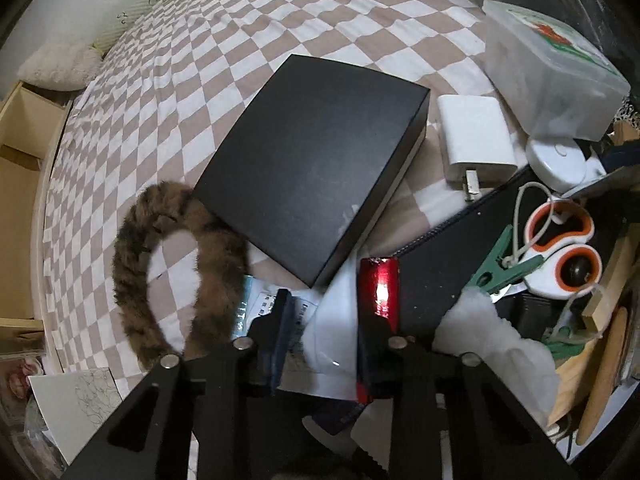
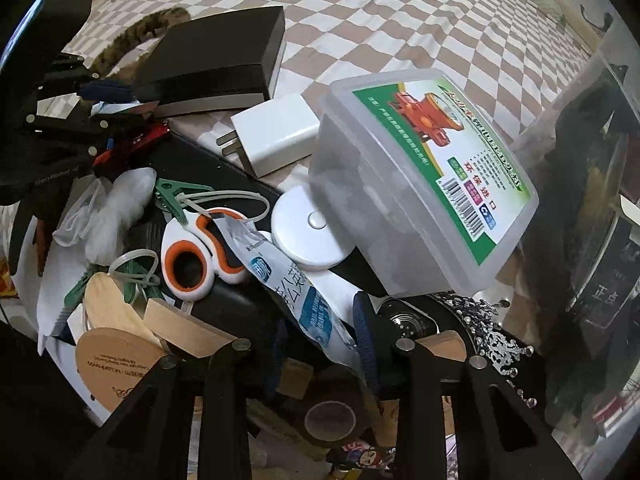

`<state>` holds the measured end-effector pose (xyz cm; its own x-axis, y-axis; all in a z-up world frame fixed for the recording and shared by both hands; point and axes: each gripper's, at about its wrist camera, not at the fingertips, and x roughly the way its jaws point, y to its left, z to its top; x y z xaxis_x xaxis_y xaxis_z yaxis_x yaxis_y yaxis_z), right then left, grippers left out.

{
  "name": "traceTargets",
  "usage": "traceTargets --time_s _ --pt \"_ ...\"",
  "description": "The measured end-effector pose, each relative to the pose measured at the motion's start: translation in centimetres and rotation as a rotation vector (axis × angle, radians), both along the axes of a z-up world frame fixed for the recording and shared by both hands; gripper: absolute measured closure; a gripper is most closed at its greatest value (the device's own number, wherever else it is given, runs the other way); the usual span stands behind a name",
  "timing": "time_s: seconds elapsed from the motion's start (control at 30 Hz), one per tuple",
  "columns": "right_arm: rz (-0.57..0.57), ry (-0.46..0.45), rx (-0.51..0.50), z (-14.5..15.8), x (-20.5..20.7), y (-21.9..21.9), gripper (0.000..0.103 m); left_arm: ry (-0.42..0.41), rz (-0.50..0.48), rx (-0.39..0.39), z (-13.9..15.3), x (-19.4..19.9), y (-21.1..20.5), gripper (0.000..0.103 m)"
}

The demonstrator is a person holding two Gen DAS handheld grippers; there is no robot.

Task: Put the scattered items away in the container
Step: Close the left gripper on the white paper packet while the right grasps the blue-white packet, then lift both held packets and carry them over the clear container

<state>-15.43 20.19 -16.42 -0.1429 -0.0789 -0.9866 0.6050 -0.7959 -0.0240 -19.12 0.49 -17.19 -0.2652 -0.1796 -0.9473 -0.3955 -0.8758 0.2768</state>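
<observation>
holding both grippers, left gripper [image 1: 326, 312] and right gripper [image 2: 320, 328], jaws apart and empty.
furry headband [image 1: 132, 264]: light, soft, springy; i judge its arch the handhold.

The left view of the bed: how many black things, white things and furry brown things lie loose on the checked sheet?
Black: 1, the box
White: 1, the charger
Furry brown: 1, the headband
Total: 3

Matt black box [image 1: 316, 168], furry brown headband [image 1: 136, 264], frosted plastic case [image 2: 416, 184], checked cloth bedsheet [image 1: 240, 40]
</observation>
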Motion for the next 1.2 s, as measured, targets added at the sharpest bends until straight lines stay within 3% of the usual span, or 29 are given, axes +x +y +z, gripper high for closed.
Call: traceTargets --time_s 0.33,0.73,1.2 --pt "0.026 0.046 -0.006 0.8 0.9 -1.8 0.088 0.015 0.078 0.113 1.8 -0.2 -1.1 0.083" --pt "-0.021 0.077 -0.079 4.0 0.3 -0.6 0.088 0.055 0.162 0.258 4.9 0.7 -2.9 0.087" --pt "-0.079 0.116 -0.143 6.4 0.4 -0.1 0.088 0.109 0.203 0.353 7.9 1.0 -4.0 0.089"
